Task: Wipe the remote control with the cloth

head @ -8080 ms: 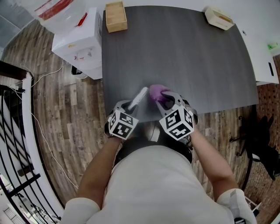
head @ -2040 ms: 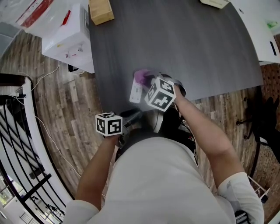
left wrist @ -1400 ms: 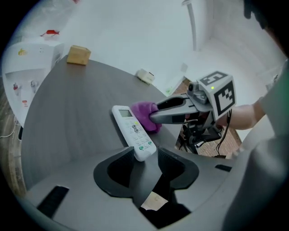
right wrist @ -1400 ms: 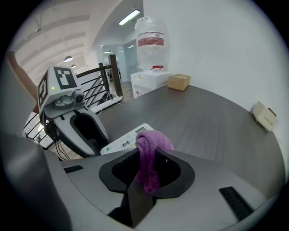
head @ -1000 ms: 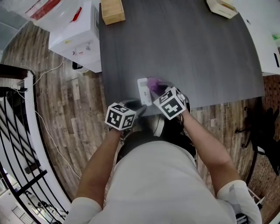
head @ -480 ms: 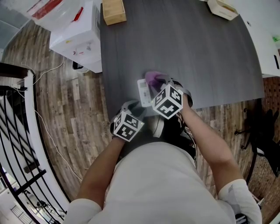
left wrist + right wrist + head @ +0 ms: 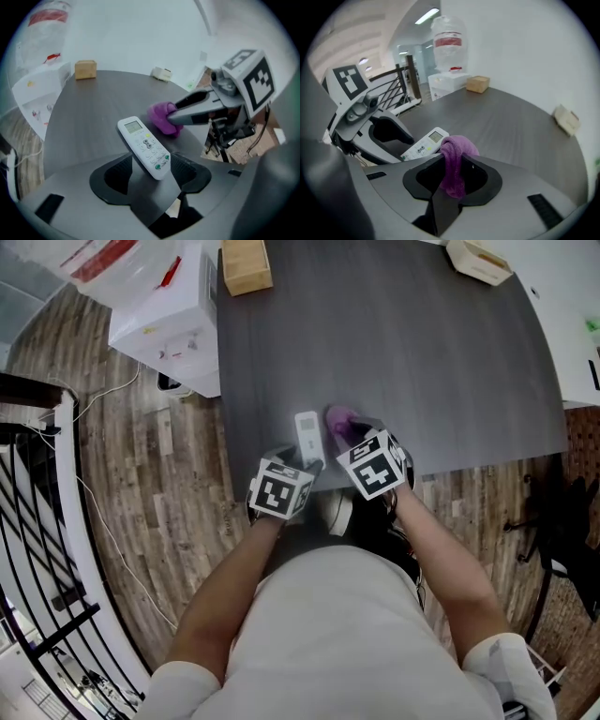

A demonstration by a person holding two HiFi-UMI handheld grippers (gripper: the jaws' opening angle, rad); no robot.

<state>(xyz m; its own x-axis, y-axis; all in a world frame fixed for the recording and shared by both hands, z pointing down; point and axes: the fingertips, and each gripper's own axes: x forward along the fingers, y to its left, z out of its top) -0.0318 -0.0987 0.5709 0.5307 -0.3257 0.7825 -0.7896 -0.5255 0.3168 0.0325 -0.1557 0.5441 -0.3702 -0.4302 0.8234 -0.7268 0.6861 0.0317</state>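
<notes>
1. A dark grey table [image 7: 422, 352] fills the upper middle of the head view, with wooden floor [image 7: 187, 512] at left and a black railing [image 7: 37, 549] at far left.
2. A white water dispenser [image 7: 164, 329] stands against the table's left edge.
3. The remote control [image 7: 307, 437] lies flat near the table's lower edge.
4. The left gripper [image 7: 152, 169] has just been opening; its jaws stand wide, with the remote's near end between them.
5. The right gripper [image 7: 452, 176] pinches the purple cloth [image 7: 339, 421], just right of the remote.
6. A wooden box [image 7: 247, 266] sits at upper left and a pale box [image 7: 478, 261] at upper right; their contents cannot be made out.
</notes>
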